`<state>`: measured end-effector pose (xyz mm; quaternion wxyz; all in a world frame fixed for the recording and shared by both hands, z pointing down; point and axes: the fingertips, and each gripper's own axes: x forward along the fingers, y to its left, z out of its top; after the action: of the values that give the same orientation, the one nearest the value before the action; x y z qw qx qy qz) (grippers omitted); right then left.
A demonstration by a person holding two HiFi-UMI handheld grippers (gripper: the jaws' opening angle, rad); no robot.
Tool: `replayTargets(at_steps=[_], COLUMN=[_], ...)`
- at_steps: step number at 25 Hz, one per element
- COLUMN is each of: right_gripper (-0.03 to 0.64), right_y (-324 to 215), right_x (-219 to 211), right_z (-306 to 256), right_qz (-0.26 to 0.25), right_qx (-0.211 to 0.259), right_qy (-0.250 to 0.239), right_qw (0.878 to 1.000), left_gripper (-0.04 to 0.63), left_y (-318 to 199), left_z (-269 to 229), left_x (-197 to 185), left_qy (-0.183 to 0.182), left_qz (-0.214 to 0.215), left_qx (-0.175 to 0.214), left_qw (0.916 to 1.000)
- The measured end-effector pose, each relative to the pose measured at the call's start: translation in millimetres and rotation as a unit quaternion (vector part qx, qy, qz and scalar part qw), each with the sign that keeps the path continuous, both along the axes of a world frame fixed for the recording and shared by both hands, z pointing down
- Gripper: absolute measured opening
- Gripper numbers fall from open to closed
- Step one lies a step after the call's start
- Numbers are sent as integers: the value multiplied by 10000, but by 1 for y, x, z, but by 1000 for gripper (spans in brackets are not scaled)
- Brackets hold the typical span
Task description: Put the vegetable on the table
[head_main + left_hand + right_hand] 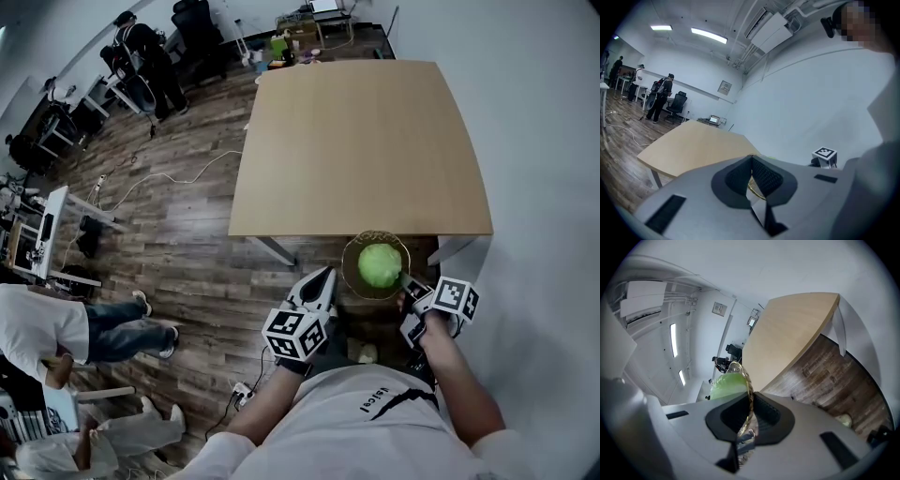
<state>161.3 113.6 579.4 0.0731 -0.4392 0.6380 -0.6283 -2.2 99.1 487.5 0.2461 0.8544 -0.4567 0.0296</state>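
A round green cabbage (380, 265) lies in a clear, gold-rimmed glass bowl (351, 280) that hangs in the air just off the near edge of the bare wooden table (361, 141). My right gripper (408, 286) is shut on the bowl's near right rim. The right gripper view shows the rim (746, 376) pinched between the pads of my right gripper (751, 401), with the cabbage (726, 384) behind them. My left gripper (325, 275) is shut, empty, a little left of the bowl. In its own view the left gripper (752, 159) points over the table (693, 145).
A white wall (534, 122) runs close along the table's right side. Wood floor (178, 234) with a white cable lies to the left. People (141, 56) stand at desks and chairs at the far left, and another person (66, 328) is at the near left.
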Motion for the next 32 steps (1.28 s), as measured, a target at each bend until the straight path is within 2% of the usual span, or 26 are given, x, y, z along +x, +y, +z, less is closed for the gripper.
replayTargets(at_steps=[6,18,24,32], right_gripper=[29,31,31,32], right_y=[-45,-162,-202,-272], right_x=[-25,-81,-91,-78], right_z=[18,26,44,65], right_qz=[44,607,626,412], right_qx=[-72,-119,-248,-433], right_qy=[55,80,166,190], right_qw=[9999,9981,9976,9980], left_gripper=[14,14,14,14], left_y=[-53,-185,-221,-278], left_z=[20,22,36,38], left_x=[-24,-73,-79,-66], left_qy=[22,-113,-76,-44], left_qz=[87,706,770,605], left_qx=[9,150,8,-99], left_qw=[10000,9973,9970,9981])
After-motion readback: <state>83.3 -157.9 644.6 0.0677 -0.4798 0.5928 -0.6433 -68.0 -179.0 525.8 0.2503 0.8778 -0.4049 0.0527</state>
